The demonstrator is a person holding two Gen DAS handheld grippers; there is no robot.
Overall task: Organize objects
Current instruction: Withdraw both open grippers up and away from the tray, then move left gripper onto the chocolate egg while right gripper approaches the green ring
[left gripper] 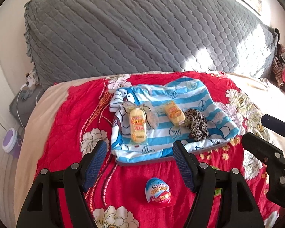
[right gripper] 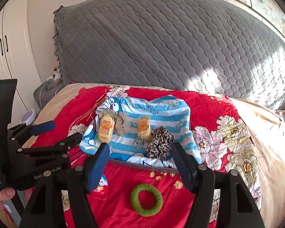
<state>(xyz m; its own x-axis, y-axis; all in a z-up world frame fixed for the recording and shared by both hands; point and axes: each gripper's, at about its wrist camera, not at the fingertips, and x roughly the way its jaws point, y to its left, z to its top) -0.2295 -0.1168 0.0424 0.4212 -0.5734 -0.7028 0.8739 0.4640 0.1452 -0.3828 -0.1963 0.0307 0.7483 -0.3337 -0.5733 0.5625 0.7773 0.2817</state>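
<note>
A blue-striped cartoon cloth (left gripper: 180, 96) (right gripper: 161, 106) covers a flat tray on the red floral bedspread. On it lie two yellow snack packs (left gripper: 137, 128) (left gripper: 174, 115) (right gripper: 105, 131) (right gripper: 144, 130), a beige hair tie (left gripper: 152, 119) (right gripper: 121, 127) and a leopard scrunchie (left gripper: 197, 126) (right gripper: 159, 145). A chocolate egg (left gripper: 158, 192) (right gripper: 100, 187) lies between my open left gripper's (left gripper: 139, 149) fingers, below them. A green hair ring (right gripper: 146, 199) lies under my open right gripper (right gripper: 140, 152). Both grippers are empty.
A large grey quilted headboard cushion (left gripper: 142, 28) (right gripper: 161, 38) rises behind the bed. The red bedspread (left gripper: 70, 114) (right gripper: 209, 110) lies over a beige sheet. A purple-lidded tub (left gripper: 9, 140) stands on the floor at left. Clothes (left gripper: 283, 66) hang at far right.
</note>
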